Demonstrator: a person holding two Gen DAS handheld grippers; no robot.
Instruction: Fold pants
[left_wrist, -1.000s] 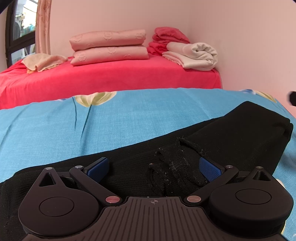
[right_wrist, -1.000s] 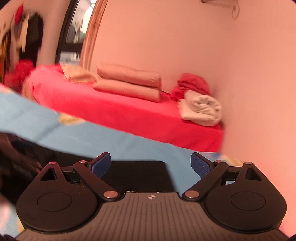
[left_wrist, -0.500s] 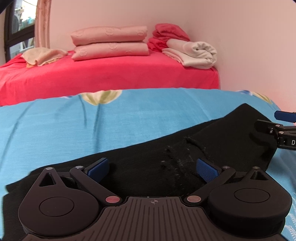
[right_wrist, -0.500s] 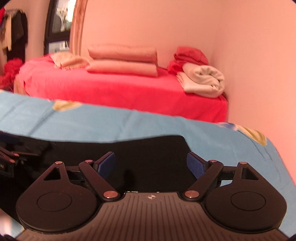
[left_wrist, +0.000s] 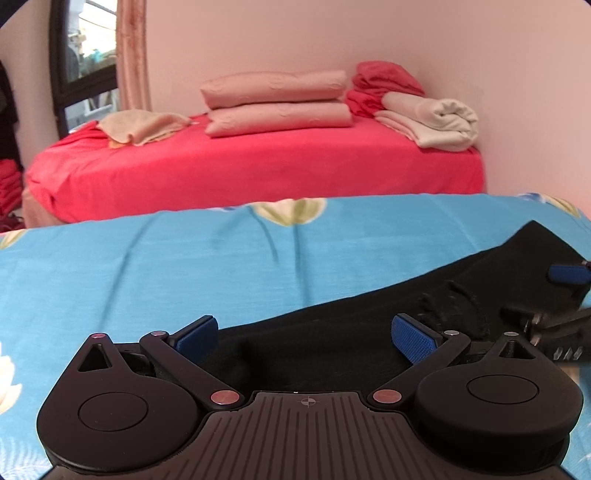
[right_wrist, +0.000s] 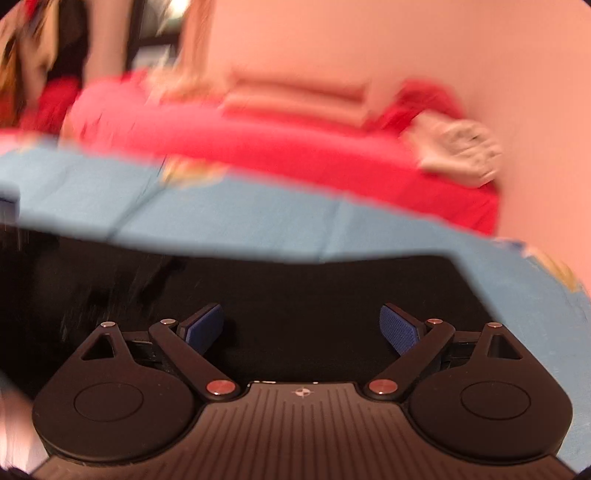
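Black pants (left_wrist: 369, 325) lie flat on a blue flowered sheet (left_wrist: 184, 266), running from low centre up to the right. My left gripper (left_wrist: 306, 334) is open above the pants' near edge, with nothing between its blue pads. The right gripper (left_wrist: 554, 295) shows at the right edge of the left wrist view, over the far end of the pants. In the blurred right wrist view the pants (right_wrist: 332, 288) fill the lower half, and my right gripper (right_wrist: 301, 326) hovers open over them, its blue pads wide apart and empty.
Beyond the blue sheet (right_wrist: 258, 221) is a red bed (left_wrist: 258, 170) with stacked pink pillows (left_wrist: 277, 103), a beige cloth (left_wrist: 144, 125), folded red and cream blankets (left_wrist: 428, 118). A pink wall (left_wrist: 535, 110) closes the right side; a dark window (left_wrist: 85, 55) is at far left.
The left gripper has drawn back and left, now over the pants' near edge. The right gripper has come down over the pants' other end and entered the left wrist view.
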